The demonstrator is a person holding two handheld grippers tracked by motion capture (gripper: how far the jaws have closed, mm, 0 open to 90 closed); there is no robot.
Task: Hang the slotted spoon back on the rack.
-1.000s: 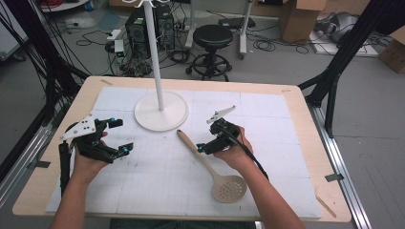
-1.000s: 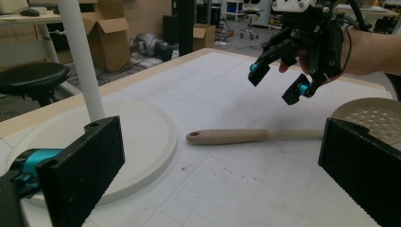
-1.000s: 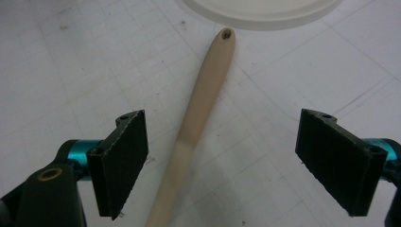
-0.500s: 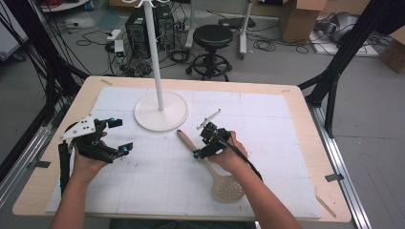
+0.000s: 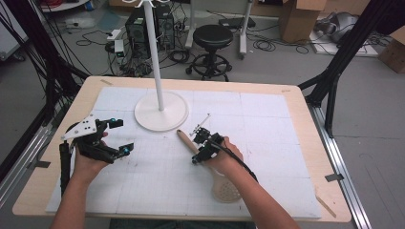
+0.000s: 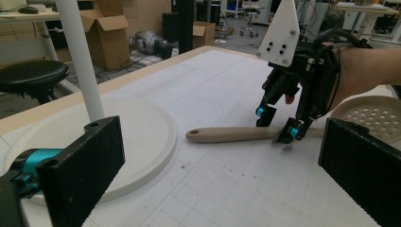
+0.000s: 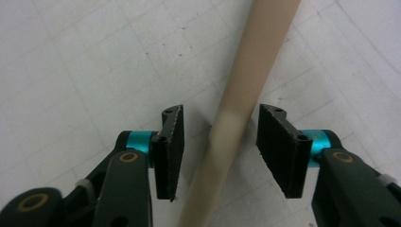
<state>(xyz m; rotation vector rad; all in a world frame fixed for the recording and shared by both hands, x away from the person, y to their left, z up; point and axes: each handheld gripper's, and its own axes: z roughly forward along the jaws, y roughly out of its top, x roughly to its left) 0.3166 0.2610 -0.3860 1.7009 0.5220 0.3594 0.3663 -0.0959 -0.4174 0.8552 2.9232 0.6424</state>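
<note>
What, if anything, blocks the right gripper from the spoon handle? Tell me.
Nothing visible. The right gripper already straddles the spoon handle; its jaws have just been closing, with small gaps left on both sides.

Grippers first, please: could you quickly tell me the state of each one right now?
Left gripper: open, holding nothing.
Right gripper: open, has just been closing; fingers straddle the spoon handle, not yet pressing it.

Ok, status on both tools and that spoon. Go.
Right tool astride spoon handle, closing, pads not touching. Left tool open, empty. Spoon flat on table; nothing blocking.
</note>
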